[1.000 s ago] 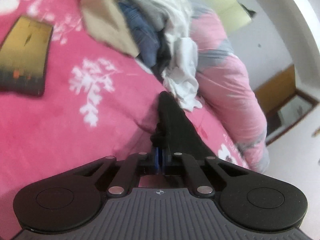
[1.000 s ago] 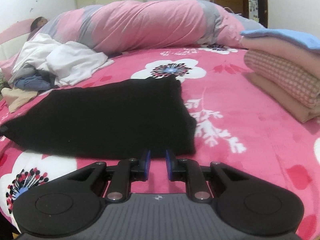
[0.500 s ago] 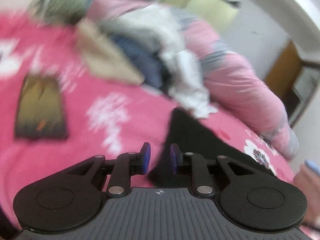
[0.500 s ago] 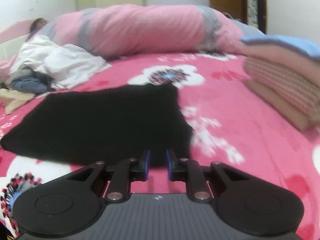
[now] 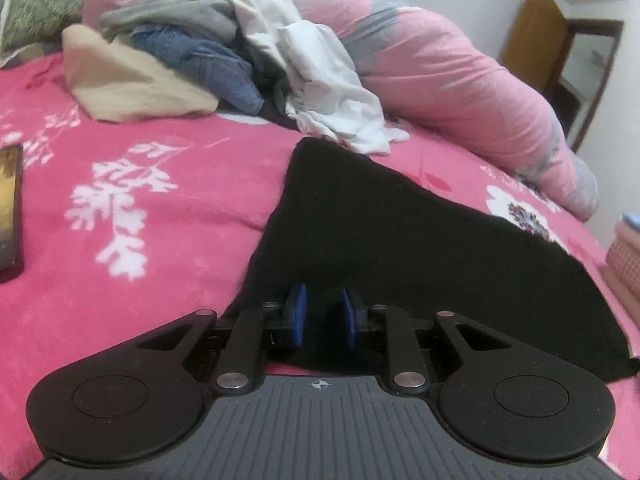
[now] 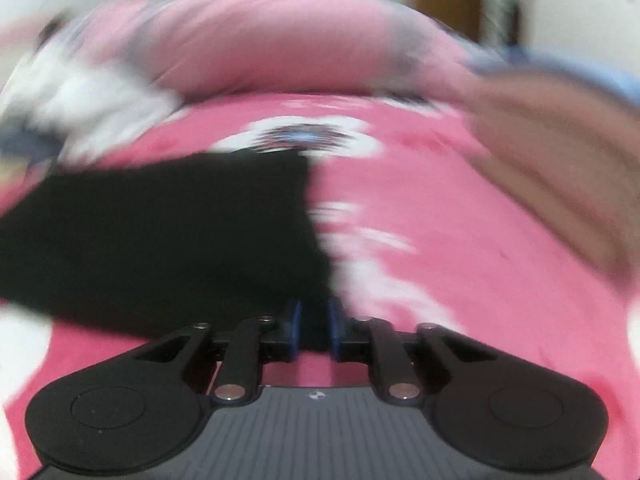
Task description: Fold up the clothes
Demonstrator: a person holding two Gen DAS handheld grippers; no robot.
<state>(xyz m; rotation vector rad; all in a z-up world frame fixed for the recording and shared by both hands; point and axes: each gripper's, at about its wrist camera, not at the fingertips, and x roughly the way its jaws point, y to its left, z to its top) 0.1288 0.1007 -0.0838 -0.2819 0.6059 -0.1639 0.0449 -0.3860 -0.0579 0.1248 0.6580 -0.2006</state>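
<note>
A black garment lies flat on the pink flowered bedspread. My left gripper is open, its blue pads apart just above the garment's near left edge, with black cloth showing in the gap below them. In the blurred right wrist view the same black garment fills the left half. My right gripper is open over its near right corner, and nothing is pinched between its pads.
A heap of unfolded clothes, white, blue and beige, lies at the back left. A rolled pink-and-grey duvet runs behind it. A stack of folded clothes sits at the right. A dark yellow flat object lies at the left edge.
My left gripper has let go of the black garment, opened and rolled level, and the garment now lies spread out. My right gripper has moved closer to the garment's corner, still open.
</note>
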